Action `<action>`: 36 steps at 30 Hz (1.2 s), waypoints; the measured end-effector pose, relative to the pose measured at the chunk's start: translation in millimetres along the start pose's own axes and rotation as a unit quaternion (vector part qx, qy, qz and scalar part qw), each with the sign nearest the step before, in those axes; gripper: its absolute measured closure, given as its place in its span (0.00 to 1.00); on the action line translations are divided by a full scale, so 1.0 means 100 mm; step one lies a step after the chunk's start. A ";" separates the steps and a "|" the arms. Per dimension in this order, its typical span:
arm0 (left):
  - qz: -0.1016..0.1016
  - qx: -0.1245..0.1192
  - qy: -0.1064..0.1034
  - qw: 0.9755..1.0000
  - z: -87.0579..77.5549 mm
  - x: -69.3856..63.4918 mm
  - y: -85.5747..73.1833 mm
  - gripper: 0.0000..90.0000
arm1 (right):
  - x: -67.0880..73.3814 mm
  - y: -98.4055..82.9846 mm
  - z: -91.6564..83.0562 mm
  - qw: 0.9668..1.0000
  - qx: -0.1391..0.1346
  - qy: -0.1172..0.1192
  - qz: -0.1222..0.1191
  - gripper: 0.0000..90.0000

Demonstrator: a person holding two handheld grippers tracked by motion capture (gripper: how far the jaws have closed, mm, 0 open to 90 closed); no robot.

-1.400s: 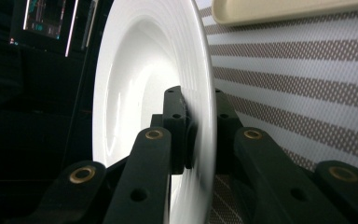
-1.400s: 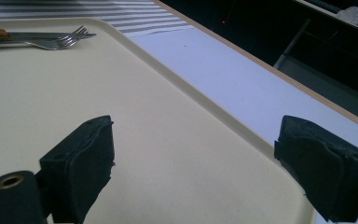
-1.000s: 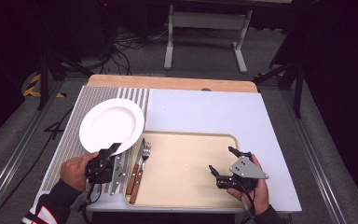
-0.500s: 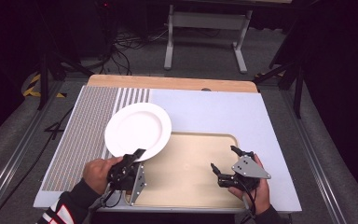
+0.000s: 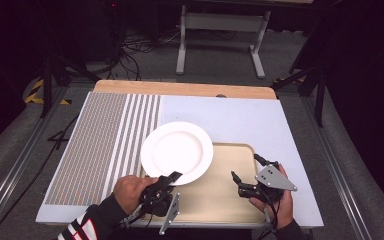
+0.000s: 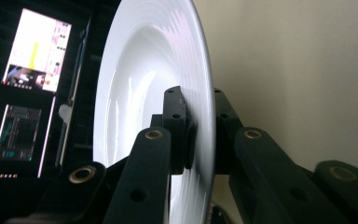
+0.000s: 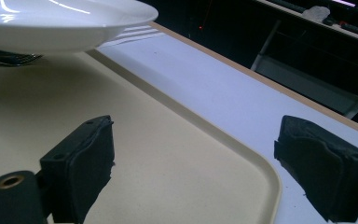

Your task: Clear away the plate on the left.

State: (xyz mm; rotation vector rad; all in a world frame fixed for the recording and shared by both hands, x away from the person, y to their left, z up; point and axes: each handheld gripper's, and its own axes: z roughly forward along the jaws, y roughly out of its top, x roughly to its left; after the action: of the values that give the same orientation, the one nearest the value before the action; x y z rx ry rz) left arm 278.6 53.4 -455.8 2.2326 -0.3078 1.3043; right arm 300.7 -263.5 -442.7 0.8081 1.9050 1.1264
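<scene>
A white round plate [image 5: 176, 151] hangs over the left part of the beige tray [image 5: 230, 202]. My left gripper [image 5: 172, 177] is shut on its near rim, held by a hand with a striped sleeve. In the left gripper view the plate [image 6: 144, 84] stands on edge with its rim pinched between the black jaws of the left gripper [image 6: 198, 126]. My right gripper [image 5: 246, 168] stands open over the tray's right side, nothing between its fingers. The right gripper view has the right gripper [image 7: 200, 163] wide apart above the tray [image 7: 168, 140], the plate [image 7: 60, 23] at upper left, and fork tines [image 7: 11, 58] under it.
A grey striped mat [image 5: 105, 140] covers the table's left side and a pale mat [image 5: 240, 120] its right. A wooden strip [image 5: 180, 89] runs along the far edge. A metal stand [image 5: 220, 30] is on the floor beyond. Lit screens [image 6: 32, 51] glow behind the plate.
My left gripper has carried the plate rightward, from above the striped mat to above the tray's left part, covering the fork and knife. The right gripper has kept still.
</scene>
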 end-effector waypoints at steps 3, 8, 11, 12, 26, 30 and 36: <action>0.002 -0.008 -0.007 1.000 0.02 -0.03 0.06 0.90 | -0.01 0.00 0.00 1.000 0.001 -0.002 0.001 0.14; 0.014 -0.019 -0.017 1.000 0.05 -0.10 0.16 0.90 | 0.01 0.00 0.00 1.000 0.001 0.000 -0.003 0.14; 0.019 -0.027 -0.026 0.999 0.06 -0.16 0.21 0.90 | 0.00 0.00 0.00 1.000 0.000 -0.001 -0.002 0.14; 0.025 -0.026 -0.031 0.999 0.07 -0.17 0.23 0.90 | 0.00 0.00 0.00 1.000 0.000 -0.002 -0.001 0.14; 0.048 -0.040 -0.059 0.996 0.17 -0.40 0.39 0.89 | 0.02 0.00 -0.01 1.000 -0.003 -0.002 -0.004 0.14; 0.048 -0.049 -0.068 0.995 0.20 -0.45 0.46 0.89 | 0.04 0.01 -0.01 1.000 -0.002 0.000 -0.009 0.14; 0.052 -0.051 -0.080 0.994 0.22 -0.47 0.47 0.91 | 0.03 0.01 -0.02 1.000 -0.002 -0.001 -0.003 0.13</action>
State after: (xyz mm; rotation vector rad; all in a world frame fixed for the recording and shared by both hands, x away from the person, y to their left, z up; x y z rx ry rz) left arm 250.1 -0.6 -489.0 2.2643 -0.5447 1.1363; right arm 298.0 -261.8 -442.4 0.7999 1.9013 1.1244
